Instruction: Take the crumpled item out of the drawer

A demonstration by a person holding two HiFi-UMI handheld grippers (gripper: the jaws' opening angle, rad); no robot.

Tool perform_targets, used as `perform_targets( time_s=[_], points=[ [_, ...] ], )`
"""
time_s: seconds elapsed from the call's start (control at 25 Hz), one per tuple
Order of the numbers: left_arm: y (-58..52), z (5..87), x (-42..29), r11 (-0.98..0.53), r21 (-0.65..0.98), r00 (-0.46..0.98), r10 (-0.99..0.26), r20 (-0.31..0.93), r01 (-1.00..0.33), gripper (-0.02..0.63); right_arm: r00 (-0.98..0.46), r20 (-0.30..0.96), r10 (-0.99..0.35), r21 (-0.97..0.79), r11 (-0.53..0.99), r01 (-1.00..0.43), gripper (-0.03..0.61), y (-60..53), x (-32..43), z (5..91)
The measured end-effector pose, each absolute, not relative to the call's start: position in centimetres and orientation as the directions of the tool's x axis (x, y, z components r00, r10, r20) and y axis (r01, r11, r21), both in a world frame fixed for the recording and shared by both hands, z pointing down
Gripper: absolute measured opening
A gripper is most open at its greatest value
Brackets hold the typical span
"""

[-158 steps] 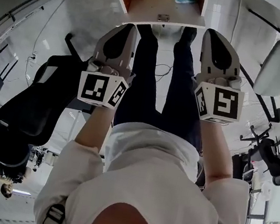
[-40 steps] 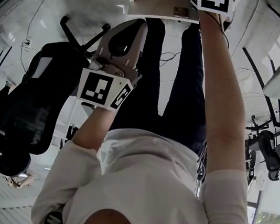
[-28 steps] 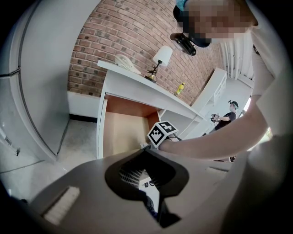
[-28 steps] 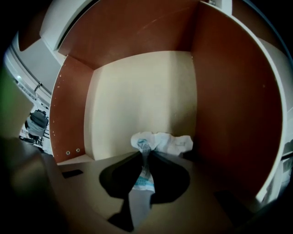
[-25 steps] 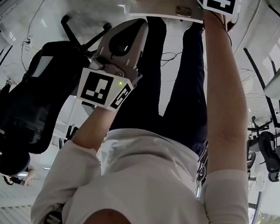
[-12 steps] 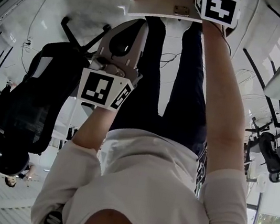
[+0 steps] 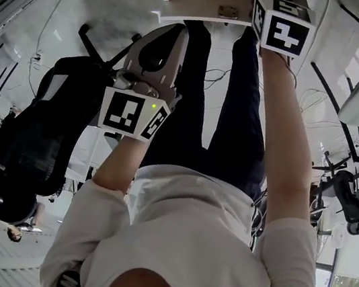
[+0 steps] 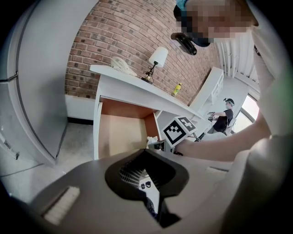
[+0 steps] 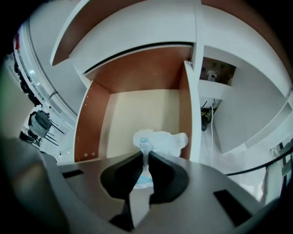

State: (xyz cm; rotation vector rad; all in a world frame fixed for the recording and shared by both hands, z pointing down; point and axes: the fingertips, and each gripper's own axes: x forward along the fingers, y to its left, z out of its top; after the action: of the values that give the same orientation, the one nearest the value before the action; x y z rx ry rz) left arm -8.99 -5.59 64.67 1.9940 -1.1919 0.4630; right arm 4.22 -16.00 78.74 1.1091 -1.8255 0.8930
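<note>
well, closest to the body the left gripper hangs low over the person's legs, its jaws together on nothing, probably parked there to leave the reach clear for the other arm. the right arm stretches straight forward, and the right gripper is down inside the open drawer, its jaws nearly closed and pinching a raised fold of the crumpled item. taking a fold that sticks up looks like the sensible choice, since the thing is soft and offers no firm edge.

the item sits toward the front of the drawer, just beside its right wall. whether it rests on the pale floor or is already a little raised cannot be told. it is thin white material, bunched and wrinkled into a loose wad, with blue print near the gripped fold and more blue showing low between the jaws. beyond it the rest of the drawer floor runs bare to the brown back wall.
</note>
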Motion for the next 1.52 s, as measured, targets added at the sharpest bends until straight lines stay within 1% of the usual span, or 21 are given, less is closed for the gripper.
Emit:
perform_targets(
  time_s=[0.4, 0.64, 0.88, 1.24, 1.52],
  points=[
    [-5.2, 63.9, -8.8, -0.294, 0.407, 0.499, -0.605, 0.621, -0.864, 0.008, -0.374, 0.813, -0.446, -0.215, 0.367, -0.905, 0.043, -14.0, 4.2, 72.2],
    [-4.2, 64.2, -9.1, -0.29, 0.398, 0.489, -0.607, 0.626, -0.87, 0.008, -0.4, 0.764, -0.506, -0.176, 0.434, -0.884, 0.043, -12.2, 4.1, 68.2],
    [-4.0, 63.3, -8.6, -0.305, 0.391, 0.493, -0.616, 0.615, -0.868, 0.008, -0.406, 0.745, -0.529, -0.186, 0.419, -0.889, 0.043, -9.1, 5.2, 65.9],
    [-4.1, 60.0, -8.4, -0.33, 0.371, 0.495, -0.64, 0.588, -0.868, 0.008, -0.416, 0.708, -0.571, -0.217, 0.384, -0.897, 0.043, -7.0, 5.3, 62.0],
    [-5.4, 55.3, -8.4, -0.366, 0.352, 0.506, -0.683, 0.526, -0.861, 0.008, -0.421, 0.647, -0.635, -0.192, 0.399, -0.897, 0.044, -7.7, 5.1, 56.6]
  ],
)
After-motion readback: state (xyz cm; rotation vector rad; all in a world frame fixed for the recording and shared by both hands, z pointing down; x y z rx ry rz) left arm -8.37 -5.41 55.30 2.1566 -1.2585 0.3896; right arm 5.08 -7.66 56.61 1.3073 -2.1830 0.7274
